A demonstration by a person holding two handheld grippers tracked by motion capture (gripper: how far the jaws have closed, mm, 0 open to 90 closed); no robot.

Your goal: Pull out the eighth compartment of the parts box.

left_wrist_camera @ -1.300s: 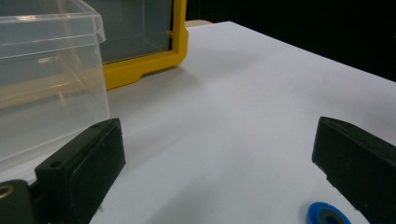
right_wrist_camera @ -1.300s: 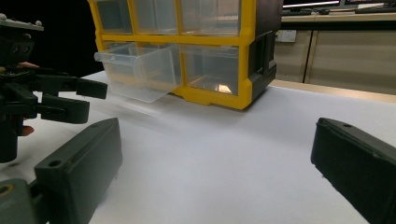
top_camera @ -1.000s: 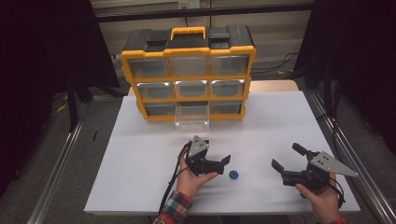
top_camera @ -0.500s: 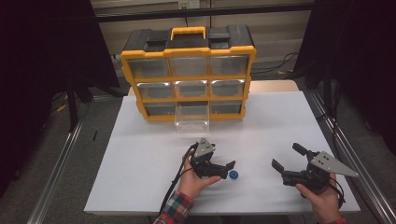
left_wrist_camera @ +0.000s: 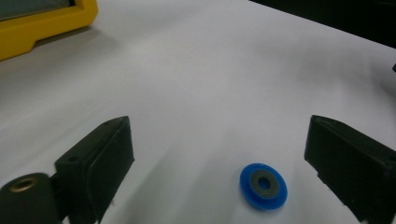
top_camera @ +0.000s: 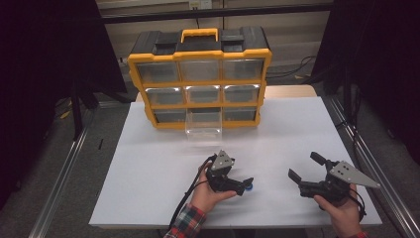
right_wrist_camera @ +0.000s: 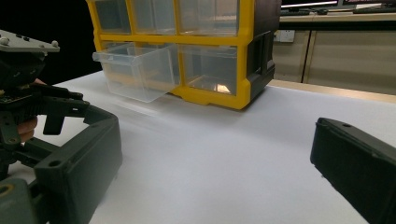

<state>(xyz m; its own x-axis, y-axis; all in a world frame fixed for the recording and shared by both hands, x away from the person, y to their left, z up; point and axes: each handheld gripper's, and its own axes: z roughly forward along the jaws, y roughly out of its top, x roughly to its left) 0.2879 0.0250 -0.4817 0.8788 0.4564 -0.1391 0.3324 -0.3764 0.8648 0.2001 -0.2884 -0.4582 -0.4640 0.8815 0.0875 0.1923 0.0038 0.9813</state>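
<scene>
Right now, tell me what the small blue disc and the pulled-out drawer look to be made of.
Blue disc: probably moulded plastic, matte and even in colour, with a grey ring around its centre hole that could be metal or rubber.
Pulled-out drawer: clear, glossy plastic by the look of it; the yellow organizer frame shows through its walls.

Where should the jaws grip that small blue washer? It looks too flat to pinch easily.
Grip the washer across its outer rim, coming from above. It lies flat on the white table, so only its thin edge offers opposing sides. The left gripper already straddles it, jaws just closing in but clear of the rim.
</scene>
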